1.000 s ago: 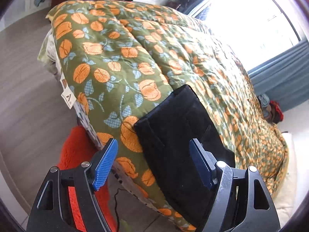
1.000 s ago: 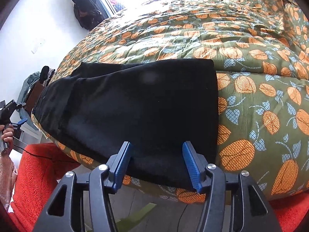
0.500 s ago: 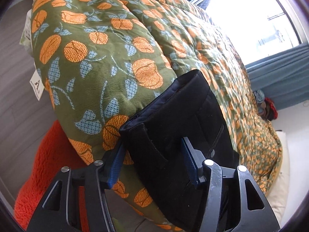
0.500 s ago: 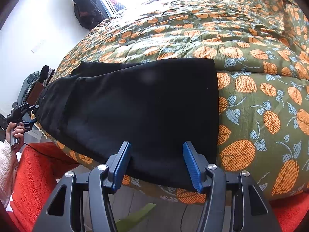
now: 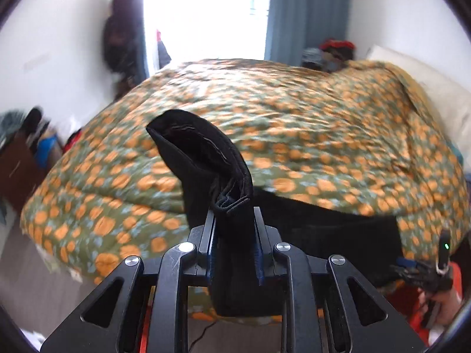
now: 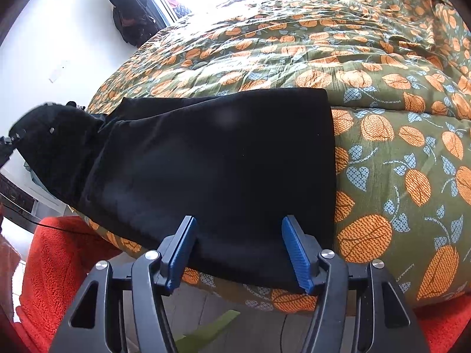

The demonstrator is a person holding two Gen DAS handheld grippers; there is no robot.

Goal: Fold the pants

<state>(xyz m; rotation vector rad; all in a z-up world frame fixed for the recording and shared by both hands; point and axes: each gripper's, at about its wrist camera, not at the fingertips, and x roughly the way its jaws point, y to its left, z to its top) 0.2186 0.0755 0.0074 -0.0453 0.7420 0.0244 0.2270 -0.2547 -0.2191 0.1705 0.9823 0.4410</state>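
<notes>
Black pants (image 6: pixel 223 158) lie folded lengthwise across the near edge of a bed with a green quilt with orange leaves (image 6: pixel 382 73). My left gripper (image 5: pixel 234 220) is shut on the waistband end of the pants (image 5: pixel 203 158) and holds it lifted above the quilt (image 5: pixel 323 135). In the right wrist view the lifted end (image 6: pixel 53 144) rises at the far left. My right gripper (image 6: pixel 238 253) is open, its blue fingers (image 6: pixel 295 253) on either side of the hem end at the bed's edge, not closed on it.
An orange fluffy rug (image 6: pixel 59 267) lies on the floor below the bed. A bright window with blue curtains (image 5: pixel 306 11) is behind the bed. Dark clothes hang on the white wall (image 6: pixel 129 14). A wooden cabinet (image 5: pixel 14 170) stands at the left.
My left gripper closed on the waistband end and lifted it up off the quilt, swinging round to face along the bed. My right gripper has stayed open at the hem end.
</notes>
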